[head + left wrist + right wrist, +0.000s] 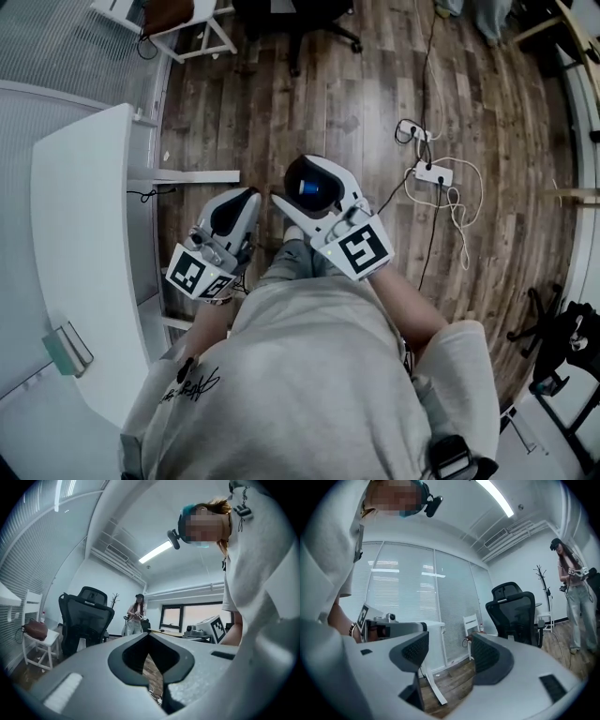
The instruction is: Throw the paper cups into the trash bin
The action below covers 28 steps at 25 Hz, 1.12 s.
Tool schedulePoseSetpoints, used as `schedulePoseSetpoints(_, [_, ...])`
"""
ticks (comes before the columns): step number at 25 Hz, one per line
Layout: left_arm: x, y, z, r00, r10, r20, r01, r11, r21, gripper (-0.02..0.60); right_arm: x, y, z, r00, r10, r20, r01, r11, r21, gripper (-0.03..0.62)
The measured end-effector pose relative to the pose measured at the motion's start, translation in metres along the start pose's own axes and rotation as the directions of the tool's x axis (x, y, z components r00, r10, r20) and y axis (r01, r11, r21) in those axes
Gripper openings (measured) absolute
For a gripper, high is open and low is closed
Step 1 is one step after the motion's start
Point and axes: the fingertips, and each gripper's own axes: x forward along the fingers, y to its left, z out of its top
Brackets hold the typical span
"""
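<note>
No paper cup and no trash bin shows in any view. Both grippers are held close in front of the person's body, above the wooden floor. In the head view the left gripper [234, 214] sits just left of the right gripper [312, 185]. The left gripper [149, 638] has its jaws meeting at the tips, shut with nothing between them. The right gripper [450, 652] stands open, a clear gap between its ribbed pads [486, 654], and holds nothing.
A white desk [80, 272] runs along the left with a small box [67, 349] on it. A black office chair [86, 616] and a white chair [178, 23] stand ahead. A power strip [433, 173] with cables lies right. Another person [576, 597] stands far off.
</note>
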Motion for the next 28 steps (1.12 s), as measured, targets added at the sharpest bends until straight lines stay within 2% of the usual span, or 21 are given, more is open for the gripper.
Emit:
schedulePoseSetpoints(7, [-0.009, -0.017, 0.028, 0.999, 0.001, 0.039, -0.003, 0.999, 0.04, 0.003, -0.012, 0.017, 0.031, 0.998, 0.025, 0.055, -0.025, 1.0, -0.002, 0.287])
schedulePoseSetpoints(15, [-0.005, -0.037, 0.056, 0.995, -0.037, 0.092, 0.03, 0.997, 0.074, 0.003, -0.025, 0.028, 0.069, 0.991, 0.04, 0.126, -0.032, 0.997, -0.066, 0.278])
schedulePoseSetpoints(17, [-0.005, -0.04, 0.061, 0.994, -0.045, 0.1, 0.036, 0.996, 0.088, 0.003, -0.029, 0.03, 0.076, 0.989, 0.041, 0.14, -0.029, 0.996, -0.09, 0.263])
schedulePoseSetpoints(21, [-0.007, -0.045, 0.066, 0.994, -0.047, 0.102, 0.035, 0.992, 0.119, 0.003, -0.038, 0.032, 0.086, 0.987, 0.033, 0.159, -0.018, 0.995, -0.097, 0.192])
schedulePoseSetpoints(28, [-0.002, -0.056, 0.07, 0.991, -0.076, 0.111, 0.06, 0.988, 0.141, 0.003, -0.052, 0.032, 0.095, 0.984, 0.031, 0.175, -0.012, 0.994, -0.105, 0.159])
